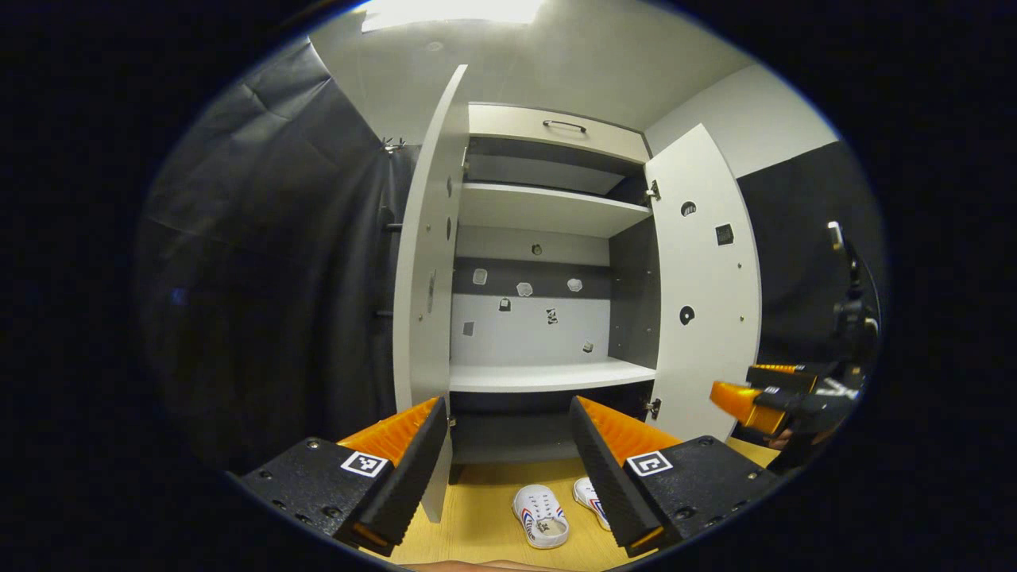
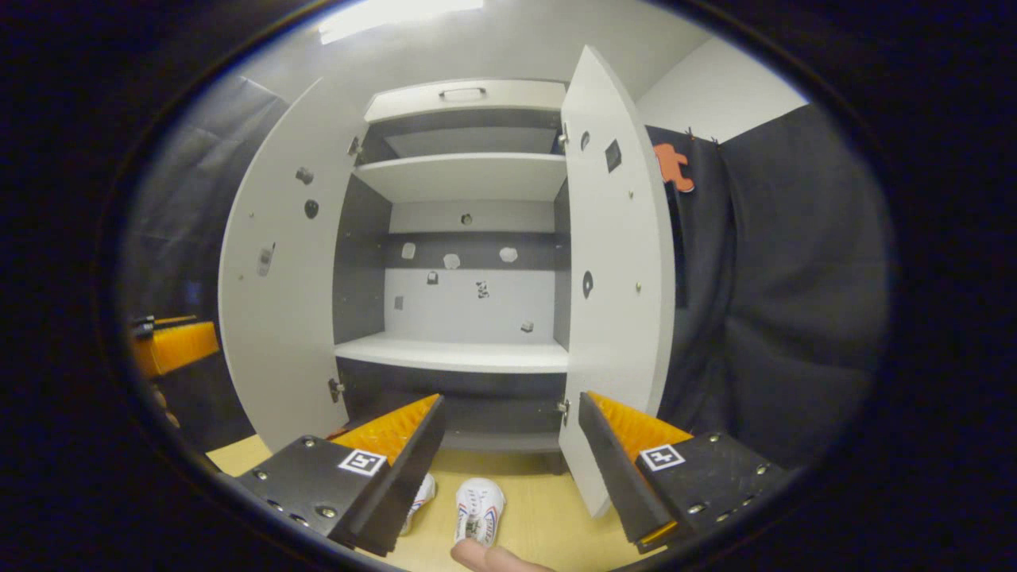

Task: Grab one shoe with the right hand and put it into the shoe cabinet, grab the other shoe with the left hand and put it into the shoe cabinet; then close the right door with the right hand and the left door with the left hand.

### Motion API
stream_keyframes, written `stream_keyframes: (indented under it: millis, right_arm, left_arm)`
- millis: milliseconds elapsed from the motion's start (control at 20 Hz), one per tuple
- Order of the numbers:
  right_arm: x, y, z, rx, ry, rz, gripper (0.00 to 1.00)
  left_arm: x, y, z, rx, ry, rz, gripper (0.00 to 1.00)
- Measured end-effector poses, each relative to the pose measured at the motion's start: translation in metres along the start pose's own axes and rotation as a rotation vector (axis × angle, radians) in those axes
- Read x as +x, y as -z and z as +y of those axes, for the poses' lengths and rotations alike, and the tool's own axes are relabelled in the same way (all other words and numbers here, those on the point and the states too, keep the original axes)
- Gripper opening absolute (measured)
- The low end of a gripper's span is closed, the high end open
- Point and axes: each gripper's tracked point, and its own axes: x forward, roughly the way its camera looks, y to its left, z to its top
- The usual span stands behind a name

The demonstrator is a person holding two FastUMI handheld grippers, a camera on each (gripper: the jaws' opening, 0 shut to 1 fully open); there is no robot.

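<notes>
Both hand-held grippers [image 1: 508, 469] [image 2: 508, 469] gape wide, empty; each view's finger partly hides one white shoe [image 1: 592, 500] [image 2: 417, 496].

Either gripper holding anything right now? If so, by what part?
Nothing held. The left gripper and right gripper are both open with empty fingers; both shoes sit on the floor before the open cabinet.

a pale wooden floor [image 1: 485, 508] carries two white shoes [image 1: 541, 516], side by side. they lie between and just below the spread fingers, before the cabinet [image 1: 548, 373] standing on it.
</notes>
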Motion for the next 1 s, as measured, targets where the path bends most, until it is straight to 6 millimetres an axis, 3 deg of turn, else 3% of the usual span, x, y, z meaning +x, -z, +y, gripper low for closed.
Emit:
stream_keyframes:
  millis: [250, 450, 550, 600, 800, 950, 1000]
  right_arm:
    - [0.043, 0.112, 0.022, -0.055, -0.017, 0.148, 0.97]
    - [0.078, 0.186, 0.042, -0.048, -0.030, 0.262, 0.97]
    - [0.089, 0.220, 0.052, -0.061, -0.042, 0.323, 1.00]
    - [0.092, 0.236, 0.056, -0.058, -0.046, 0.351, 1.00]
    - [0.098, 0.314, 0.083, 0.065, -0.080, 0.513, 0.98]
    - [0.108, 0.349, 0.095, 0.084, -0.083, 0.573, 0.94]
    - [0.110, 0.357, 0.097, 0.076, -0.074, 0.587, 0.88]
  left_arm:
    - [-0.006, 0.009, 0.022, -0.021, -0.058, -0.007, 0.95]
    - [-0.007, 0.014, 0.026, 0.008, -0.065, 0.000, 0.95]
    - [-0.006, 0.018, 0.028, 0.025, -0.068, 0.000, 0.90]
    - [-0.005, 0.021, 0.028, 0.027, -0.070, 0.005, 0.95]
    - [-0.002, 0.041, 0.027, -0.002, -0.060, 0.061, 0.95]
    - [0.000, 0.048, 0.027, -0.011, -0.054, 0.076, 0.95]
    - [0.000, 0.048, 0.028, -0.007, -0.052, 0.076, 0.95]
